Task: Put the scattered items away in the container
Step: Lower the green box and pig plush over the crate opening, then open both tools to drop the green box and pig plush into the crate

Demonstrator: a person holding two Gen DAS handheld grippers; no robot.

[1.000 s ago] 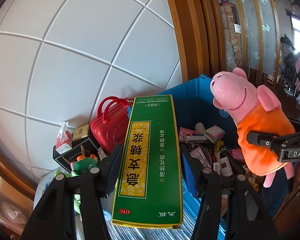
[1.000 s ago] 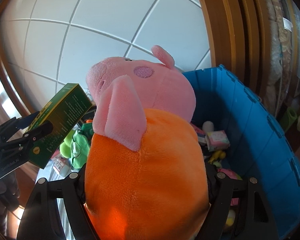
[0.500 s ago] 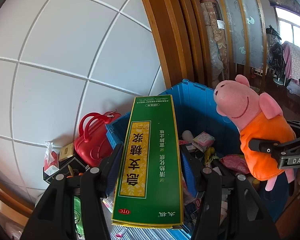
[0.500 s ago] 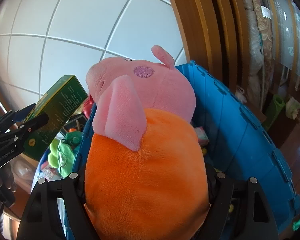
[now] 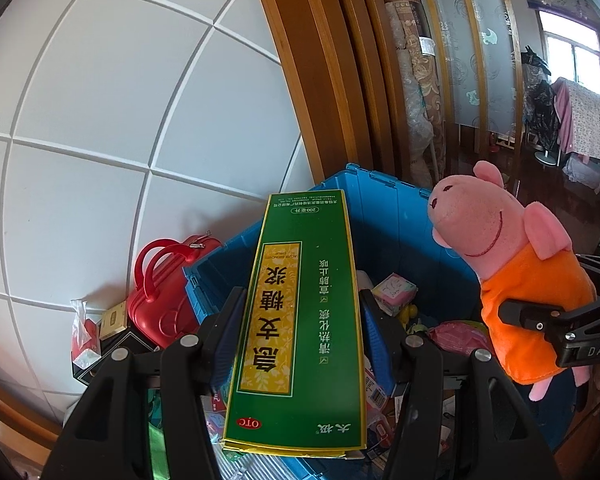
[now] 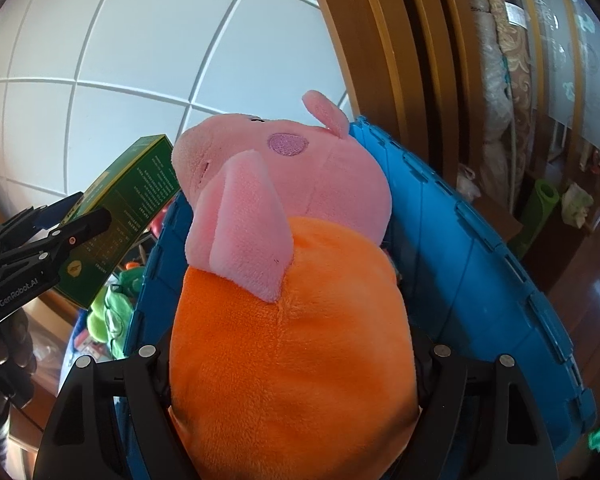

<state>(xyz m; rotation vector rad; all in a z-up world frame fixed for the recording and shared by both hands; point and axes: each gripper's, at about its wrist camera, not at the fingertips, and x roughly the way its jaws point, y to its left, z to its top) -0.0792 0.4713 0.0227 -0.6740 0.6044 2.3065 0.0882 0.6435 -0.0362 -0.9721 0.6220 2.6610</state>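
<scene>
A long green medicine box (image 5: 300,312) with yellow label sits between the pads of my left gripper (image 5: 302,300), which is shut on it. The box hangs over the near left corner of the blue crate (image 5: 384,216). To its right, my right gripper (image 5: 540,320) is shut on the orange body of a pink pig plush (image 5: 532,288). In the right wrist view the plush (image 6: 292,320) fills the middle and hides most of my right gripper (image 6: 292,360). The blue crate (image 6: 480,264) lies behind and below it. At the left, my left gripper (image 6: 72,224) grips the green box (image 6: 132,200).
A red toy suitcase (image 5: 160,292) and a black box (image 5: 108,344) with small packs stand left of the crate, against the white panelled wall (image 5: 120,120). A green plush (image 6: 112,308) lies outside the crate. Small packets (image 5: 394,294) lie inside it. A wooden door frame (image 5: 320,80) rises behind.
Both grippers have moved sideways toward the crate, each still holding its item. The crate now sits more centrally under the box, and the red suitcase has slid left in the left wrist view.
</scene>
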